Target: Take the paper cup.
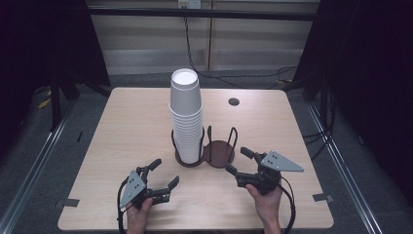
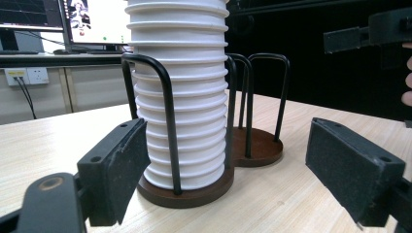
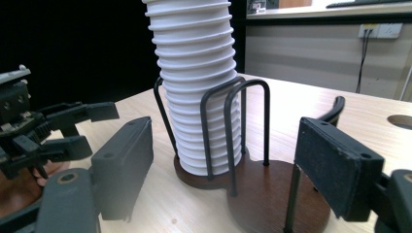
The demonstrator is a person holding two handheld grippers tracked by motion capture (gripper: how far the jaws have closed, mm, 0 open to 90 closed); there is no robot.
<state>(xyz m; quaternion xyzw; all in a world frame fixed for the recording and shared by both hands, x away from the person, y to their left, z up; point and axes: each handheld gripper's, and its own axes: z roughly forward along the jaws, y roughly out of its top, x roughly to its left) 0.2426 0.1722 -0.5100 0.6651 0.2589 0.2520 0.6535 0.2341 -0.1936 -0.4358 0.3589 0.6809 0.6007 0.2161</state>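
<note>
A tall stack of white paper cups (image 1: 186, 117) stands upside down in the left ring of a dark wooden two-place holder (image 1: 219, 152) with black wire posts. The holder's right ring is bare. My left gripper (image 1: 164, 173) rests low on the table, in front and to the left of the holder. It stands open and aims at the stack (image 2: 182, 97), with nothing between its pads (image 2: 119, 165). My right gripper (image 1: 238, 161) hovers just right of the holder's front, open too and holding nothing. Its view looks at the cups (image 3: 199, 87) and the bare ring (image 3: 272, 199).
A round cable hole (image 1: 234, 101) is set into the light wooden table (image 1: 131, 126) at the back right. Black cables run over the floor behind the table. Dark curtains close off both sides.
</note>
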